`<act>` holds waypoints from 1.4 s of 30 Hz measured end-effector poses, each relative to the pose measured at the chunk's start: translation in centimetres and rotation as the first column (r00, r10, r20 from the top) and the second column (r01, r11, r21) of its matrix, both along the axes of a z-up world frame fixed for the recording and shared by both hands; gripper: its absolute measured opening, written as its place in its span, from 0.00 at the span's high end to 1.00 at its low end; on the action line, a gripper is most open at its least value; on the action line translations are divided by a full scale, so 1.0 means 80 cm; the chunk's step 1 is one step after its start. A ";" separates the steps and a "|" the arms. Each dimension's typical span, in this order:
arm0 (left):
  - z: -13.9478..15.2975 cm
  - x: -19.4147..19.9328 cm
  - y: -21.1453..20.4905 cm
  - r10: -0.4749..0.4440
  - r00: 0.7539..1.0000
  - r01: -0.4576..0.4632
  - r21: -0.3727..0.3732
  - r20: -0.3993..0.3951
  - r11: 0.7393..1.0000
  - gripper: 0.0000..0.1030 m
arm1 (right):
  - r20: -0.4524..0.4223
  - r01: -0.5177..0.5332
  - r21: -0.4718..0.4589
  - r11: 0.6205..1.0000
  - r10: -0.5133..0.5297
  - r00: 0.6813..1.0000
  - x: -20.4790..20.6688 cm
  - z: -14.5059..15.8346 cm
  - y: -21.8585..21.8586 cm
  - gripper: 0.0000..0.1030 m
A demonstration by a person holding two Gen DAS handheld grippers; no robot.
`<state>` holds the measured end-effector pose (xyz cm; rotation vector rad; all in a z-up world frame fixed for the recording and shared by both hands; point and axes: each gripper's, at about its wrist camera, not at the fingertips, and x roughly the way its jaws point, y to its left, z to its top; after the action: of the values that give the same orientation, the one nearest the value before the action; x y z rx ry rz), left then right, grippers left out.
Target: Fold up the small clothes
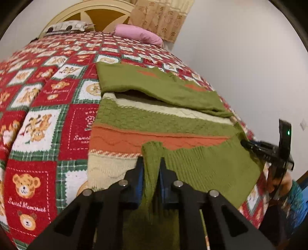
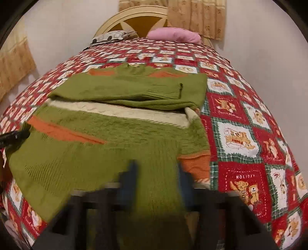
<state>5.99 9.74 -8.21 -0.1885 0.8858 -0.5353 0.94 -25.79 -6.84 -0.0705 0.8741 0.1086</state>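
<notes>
A small knit sweater [image 1: 157,123] in green, orange and cream stripes lies on the bed, its sleeves folded across the chest. My left gripper [image 1: 152,163] is shut on the green ribbed hem [image 1: 202,169] at its left end. My right gripper [image 2: 157,173] is blurred, its jaws around the hem [image 2: 107,163] at the right end; the sweater [image 2: 125,123] spreads ahead of it. The right gripper also shows at the right edge of the left wrist view [image 1: 248,144]. The left gripper's fingertip shows at the left edge of the right wrist view [image 2: 21,132].
The bed carries a red, green and white teddy-bear quilt [image 1: 48,107]. A pink pillow [image 2: 175,35] and a patterned pillow [image 2: 109,37] lie by the cream headboard [image 2: 132,17]. Curtains [image 2: 198,17] hang behind. The white wall [image 1: 240,57] runs along the bed's right side.
</notes>
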 end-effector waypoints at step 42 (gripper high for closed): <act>0.056 0.312 -0.085 0.217 0.970 -0.224 0.054 0.108 0.973 0.91 | 0.261 0.275 -0.129 0.953 -0.235 0.936 0.260 0.075 -0.019 0.91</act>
<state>30.93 2.93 -3.72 -0.1957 0.7706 -0.3052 21.71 -27.32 -0.82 -0.1206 0.6387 -0.2139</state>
